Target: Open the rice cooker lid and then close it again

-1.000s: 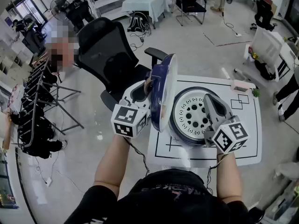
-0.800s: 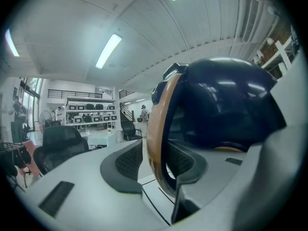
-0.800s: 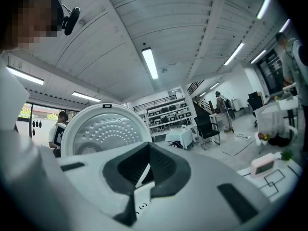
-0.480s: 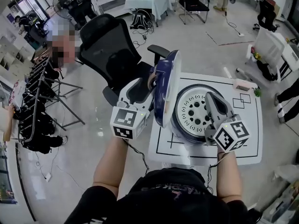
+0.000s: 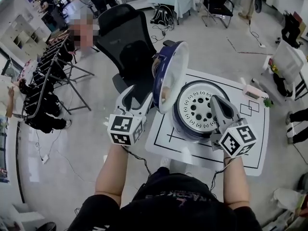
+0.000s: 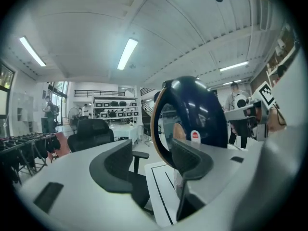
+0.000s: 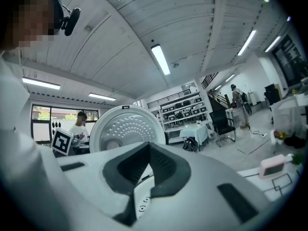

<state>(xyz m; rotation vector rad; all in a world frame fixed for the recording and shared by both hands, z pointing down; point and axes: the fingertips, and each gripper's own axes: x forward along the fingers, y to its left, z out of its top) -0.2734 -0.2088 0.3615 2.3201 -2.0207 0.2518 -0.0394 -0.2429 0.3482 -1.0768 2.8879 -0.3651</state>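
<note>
The rice cooker [image 5: 179, 125] stands on a white mat, its perforated inner plate [image 5: 197, 109] showing. Its dark blue lid [image 5: 168, 76] is raised upright at the cooker's left. My left gripper [image 5: 138, 96] hangs left of the lid, apart from it. Its jaws have just been opening and are open with nothing between them. In the left gripper view the lid [image 6: 192, 114] rises just beyond the right jaw of my left gripper [image 6: 151, 158]. My right gripper [image 5: 216, 105] is shut and empty over the cooker's right rim. In the right gripper view my right gripper [image 7: 147, 150] points at the lid's inner face [image 7: 127, 126].
The white mat [image 5: 250, 148] has black lines and squares, and a small pink thing [image 5: 252, 91] lies at its far right. A black office chair [image 5: 127, 47] stands just behind my left gripper. Metal racks [image 5: 53, 76] and a person are at the left.
My left gripper has let go of the lid's edge, opened, and drawn back to the left and toward me. The lid stays upright. My right gripper has barely shifted.
</note>
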